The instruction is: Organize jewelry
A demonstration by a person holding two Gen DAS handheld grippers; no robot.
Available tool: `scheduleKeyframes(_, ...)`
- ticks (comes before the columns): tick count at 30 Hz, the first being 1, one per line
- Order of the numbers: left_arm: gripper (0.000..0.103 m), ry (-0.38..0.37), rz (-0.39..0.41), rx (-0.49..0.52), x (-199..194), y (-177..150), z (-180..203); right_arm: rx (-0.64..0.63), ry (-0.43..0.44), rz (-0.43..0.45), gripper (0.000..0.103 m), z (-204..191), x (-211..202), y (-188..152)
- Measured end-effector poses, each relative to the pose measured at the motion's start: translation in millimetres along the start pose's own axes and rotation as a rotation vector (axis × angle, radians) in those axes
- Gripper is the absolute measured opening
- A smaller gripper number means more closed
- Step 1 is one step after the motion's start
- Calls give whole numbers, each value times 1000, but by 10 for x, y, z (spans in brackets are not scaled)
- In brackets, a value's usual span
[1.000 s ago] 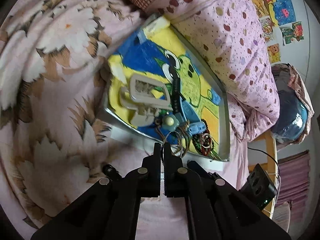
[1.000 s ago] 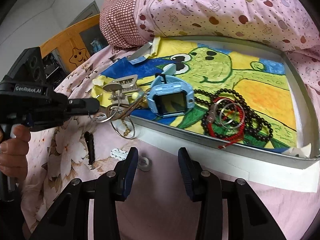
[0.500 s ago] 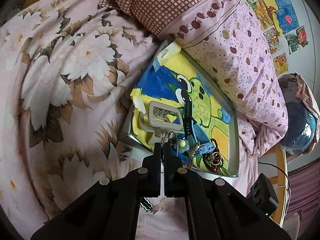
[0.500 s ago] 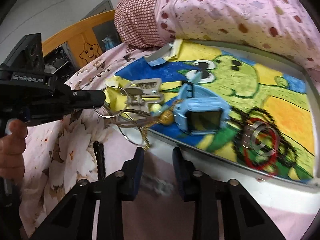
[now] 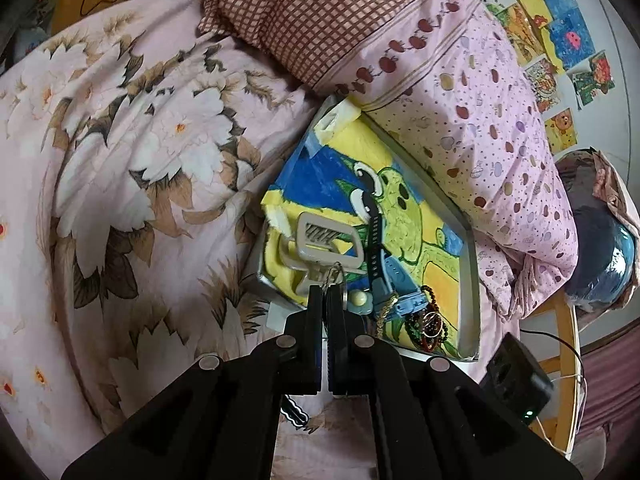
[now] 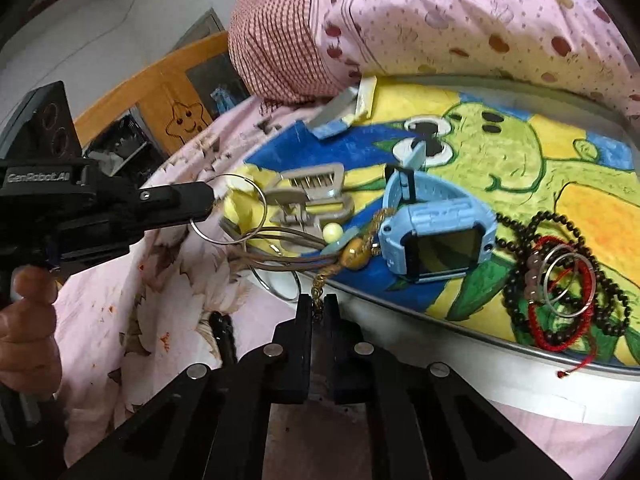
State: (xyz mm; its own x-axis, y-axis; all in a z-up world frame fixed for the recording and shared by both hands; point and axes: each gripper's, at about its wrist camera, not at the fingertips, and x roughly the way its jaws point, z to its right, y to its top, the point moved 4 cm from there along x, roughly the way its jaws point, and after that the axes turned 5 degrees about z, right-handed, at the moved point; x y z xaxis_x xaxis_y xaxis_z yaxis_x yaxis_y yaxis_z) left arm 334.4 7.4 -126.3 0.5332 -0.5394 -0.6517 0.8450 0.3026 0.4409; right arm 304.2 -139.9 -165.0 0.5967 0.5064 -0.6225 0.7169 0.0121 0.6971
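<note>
The tangle of jewelry lies at the near left corner of the tray [image 6: 472, 344], which sits on the bed [image 5: 120, 160] against the pillows. Within it, a silver ring [image 6: 236, 208] is pinched in the left claw [image 6: 210, 196], whose fingers are pressed together on the wire. A gold chain [image 6: 320, 284] runs from an amber bead [image 6: 354, 258] down into the right claw [image 6: 319, 312], closed on it.

A second ago the right claw stood open, short of the tray; half a second ago it was narrowing; now it grips the chain. The left claw has meanwhile lifted the ring up and away to the left. With each claw on a different strand, the pull apart can likely begin, so the untangling looks just under way.

Right of the knot lies a blue watch [image 6: 436, 236], and farther right a pile of dark beads [image 6: 520, 236] with a red cord [image 6: 560, 336] and more rings. A grey hair clip [image 6: 312, 196] lies behind the ring.

How the brown cords [image 6: 288, 240], ring and chain interlock cannot be made out. In the left wrist view the ring is almost wholly hidden behind the fingers. A dark object [image 6: 224, 336] on the bed is half covered by the right claw.
</note>
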Motion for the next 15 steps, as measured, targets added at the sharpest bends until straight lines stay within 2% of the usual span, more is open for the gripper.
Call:
scheduleKeyframes(9, 0, -36, 78, 77, -192, 86, 257, -34, -41, 134, 6, -68, -508, 270)
scheduleKeyframes(15, 0, -66, 143, 170, -243, 193, 539, -27, -86, 199, 6, 47, -657, 457)
